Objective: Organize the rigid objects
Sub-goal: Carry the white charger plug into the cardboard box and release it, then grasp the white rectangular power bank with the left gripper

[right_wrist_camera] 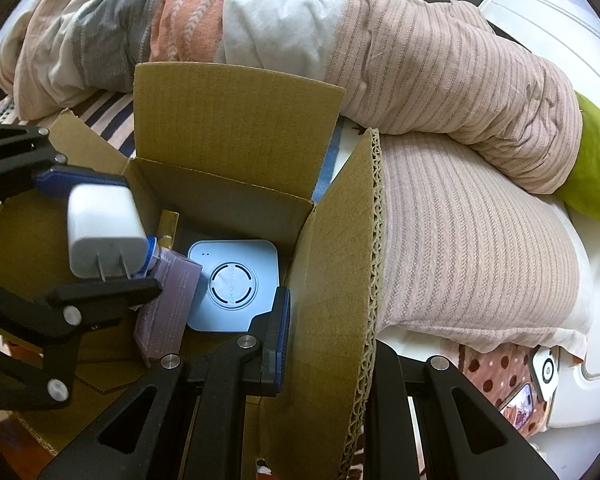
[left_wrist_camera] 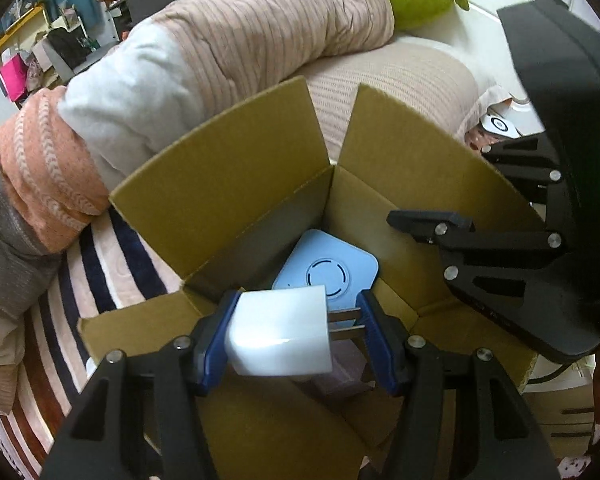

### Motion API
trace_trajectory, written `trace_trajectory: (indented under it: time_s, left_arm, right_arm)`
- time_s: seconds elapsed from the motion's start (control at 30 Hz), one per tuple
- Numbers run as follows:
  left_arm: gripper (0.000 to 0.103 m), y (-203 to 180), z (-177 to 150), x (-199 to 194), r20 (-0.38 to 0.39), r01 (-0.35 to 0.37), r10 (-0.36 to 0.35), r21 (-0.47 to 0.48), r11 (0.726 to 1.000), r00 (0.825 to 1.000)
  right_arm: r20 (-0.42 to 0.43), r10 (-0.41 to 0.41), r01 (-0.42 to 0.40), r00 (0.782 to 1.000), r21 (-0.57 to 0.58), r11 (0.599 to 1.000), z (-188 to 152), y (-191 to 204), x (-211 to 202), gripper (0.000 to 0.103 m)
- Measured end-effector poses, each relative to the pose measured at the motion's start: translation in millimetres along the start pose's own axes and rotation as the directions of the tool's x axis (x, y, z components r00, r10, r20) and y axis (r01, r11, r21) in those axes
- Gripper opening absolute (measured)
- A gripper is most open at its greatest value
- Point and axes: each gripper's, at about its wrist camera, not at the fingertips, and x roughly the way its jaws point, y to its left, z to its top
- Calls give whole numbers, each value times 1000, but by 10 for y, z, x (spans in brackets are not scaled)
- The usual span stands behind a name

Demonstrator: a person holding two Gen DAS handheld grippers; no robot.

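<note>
My left gripper [left_wrist_camera: 296,332] is shut on a white plug charger [left_wrist_camera: 280,332] and holds it above the open cardboard box [left_wrist_camera: 220,184]. The charger also shows in the right wrist view [right_wrist_camera: 104,232]. Inside the box lie a light blue square device [right_wrist_camera: 236,284] and a purple carton [right_wrist_camera: 168,304]. My right gripper [right_wrist_camera: 328,340] straddles the box's right flap [right_wrist_camera: 340,280], one finger [right_wrist_camera: 278,340] inside the box; the other finger is hidden behind the flap. It also shows in the left wrist view [left_wrist_camera: 500,248].
The box sits on a striped blanket [left_wrist_camera: 80,272] on a bed. Rolled bedding [right_wrist_camera: 420,80] and a green plush [right_wrist_camera: 596,184] lie behind it. A phone [right_wrist_camera: 518,404] lies at the right on a dotted cloth.
</note>
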Motion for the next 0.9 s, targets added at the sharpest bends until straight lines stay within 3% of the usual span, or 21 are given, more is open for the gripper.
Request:
trace_trajectory:
  time_s: [0.27,0.33,0.43,0.6,0.77,0.83,0.9]
  left_arm:
    - [56,41,-23,-197,38,-23,23,6,1000,999]
    - [64,130,-47,-341,77,-25,25,-8,1000,997]
    - [78,363,-160,-657,164,-45,52,-50,998,985]
    - [85,923,-564,-981,237,-156,186,-142,978,953]
    - [85,1404,-1074,-681,167,-244,276,-188,951,947]
    - [85,1556,-1270,-465,118,-230,260,-219,948,958]
    - [85,1724,-1462,-247,72,-173,207,-323,930,976]
  right_arm:
    - [2,1,-1,1000,-2,1000,-7,6,-17,12]
    - [1,1,-1,1000,0,1000,-12,6,-18,12]
    - [1,1,-1,1000,-1,1000,-16,7,-13,12]
    - [0,1,-1,1000,1,1000,-24,8,-13,12]
    - [-1,0,0,1000,0,1000,-26,0,-5,12]
    - [-2,-2,2,1000,-1,1000,-32,1,-2,12]
    - [-3,-4,4,1000,-2,1000,-34,6,3,12]
